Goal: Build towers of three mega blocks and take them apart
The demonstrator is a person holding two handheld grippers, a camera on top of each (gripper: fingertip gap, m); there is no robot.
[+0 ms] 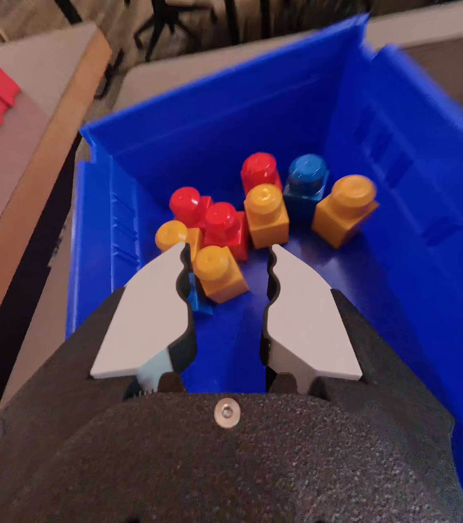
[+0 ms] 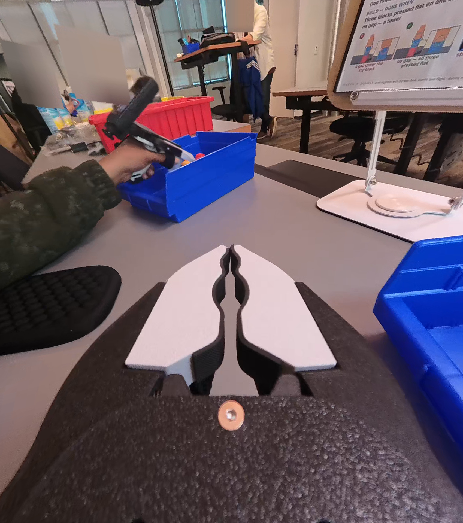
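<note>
The left gripper is being held wide open and empty over the near end of the blue bin, while the right gripper is being kept pinched closed on nothing above the grey table. The nearest orange block is lying tilted, stud aimed up and left; it's probably light, stiff, slick plastic, best squeezed across its flat sides, with more blocks being left jumbled just beyond.
</note>
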